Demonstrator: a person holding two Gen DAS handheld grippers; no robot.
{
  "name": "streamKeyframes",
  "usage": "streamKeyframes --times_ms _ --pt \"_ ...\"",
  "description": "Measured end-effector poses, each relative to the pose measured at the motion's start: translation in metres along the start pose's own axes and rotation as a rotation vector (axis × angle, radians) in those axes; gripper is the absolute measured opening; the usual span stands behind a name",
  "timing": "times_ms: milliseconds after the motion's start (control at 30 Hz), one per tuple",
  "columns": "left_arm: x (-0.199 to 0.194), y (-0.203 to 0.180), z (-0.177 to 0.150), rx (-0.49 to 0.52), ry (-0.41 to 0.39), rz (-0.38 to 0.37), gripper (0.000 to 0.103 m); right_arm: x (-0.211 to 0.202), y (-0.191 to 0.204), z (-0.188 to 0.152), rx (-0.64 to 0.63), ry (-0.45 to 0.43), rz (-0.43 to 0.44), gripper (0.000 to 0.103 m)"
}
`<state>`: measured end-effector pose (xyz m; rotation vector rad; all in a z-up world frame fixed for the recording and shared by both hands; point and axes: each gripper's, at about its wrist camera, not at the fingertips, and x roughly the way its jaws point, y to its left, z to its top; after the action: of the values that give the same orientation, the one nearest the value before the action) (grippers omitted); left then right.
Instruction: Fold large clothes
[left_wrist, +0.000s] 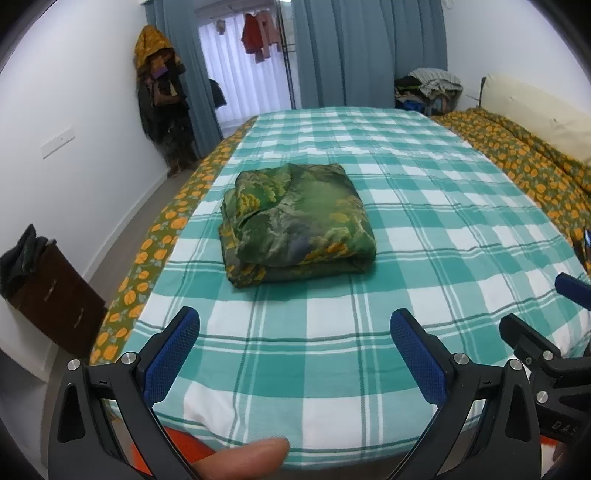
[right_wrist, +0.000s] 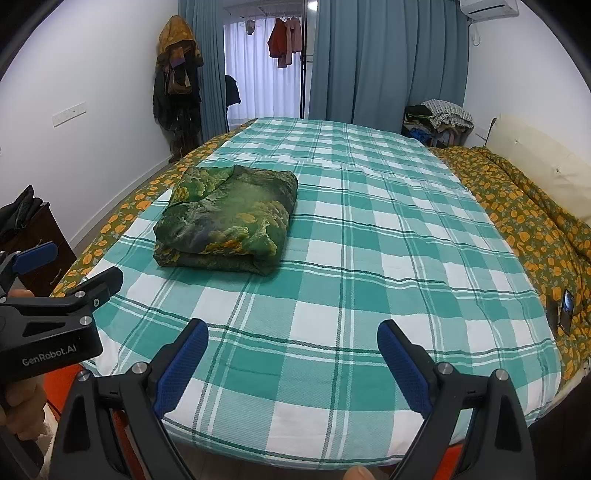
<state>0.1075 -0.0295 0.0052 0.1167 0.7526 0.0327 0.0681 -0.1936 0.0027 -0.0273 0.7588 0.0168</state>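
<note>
Bedroom, white walls, blue-grey curtains (right_wrist: 388, 62) at the far end with clothes hanging on a rack (right_wrist: 284, 40) beyond them. Bed (left_wrist: 369, 221) covered by a teal-and-white checked sheet; orange-flowered quilt (right_wrist: 524, 221) bunched along its right edge, same print showing along the left edge.

Folded garment (left_wrist: 295, 221), green with yellow-orange print, lies as a compact rectangular bundle on the sheet, left of the bed's centre line and nearer the left edge.

Left gripper (left_wrist: 295, 332): blue-padded fingers spread wide, nothing between them, held above the near edge of the bed. Right gripper (right_wrist: 291, 343): likewise spread wide and empty, above the near edge. Both well apart from the garment.

Writing: "GenRobot.AI" in white on the left gripper's black body, read from the right wrist view.

Dark wooden cabinet (left_wrist: 55, 306) by the left wall, dark cloth heaped on top. Pile of clothes (right_wrist: 439, 114) in the far right corner.
</note>
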Motion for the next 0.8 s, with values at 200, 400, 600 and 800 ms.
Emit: streamKeyframes --times_ms 200,400,600,800 --pt "-0.0012 -0.0001 0.0007 -0.001 -0.003 0.000 0.103 0.0007 -0.0001 -0.0002 0.001 0.002 0.001 0.095" --pt "-0.0012 0.0000 0.0011 -0.003 0.004 -0.003 0.103 0.0005 0.0006 -0.0003 0.002 0.003 0.000 0.095" --pt "-0.0014 -0.0009 0.0009 -0.006 0.007 -0.004 0.103 0.0008 0.0013 0.0000 0.002 0.004 0.000 0.095" --pt "0.0003 -0.0029 -0.0007 -0.002 0.015 -0.007 0.103 0.0010 0.0014 -0.0001 0.002 0.004 0.000 0.095"
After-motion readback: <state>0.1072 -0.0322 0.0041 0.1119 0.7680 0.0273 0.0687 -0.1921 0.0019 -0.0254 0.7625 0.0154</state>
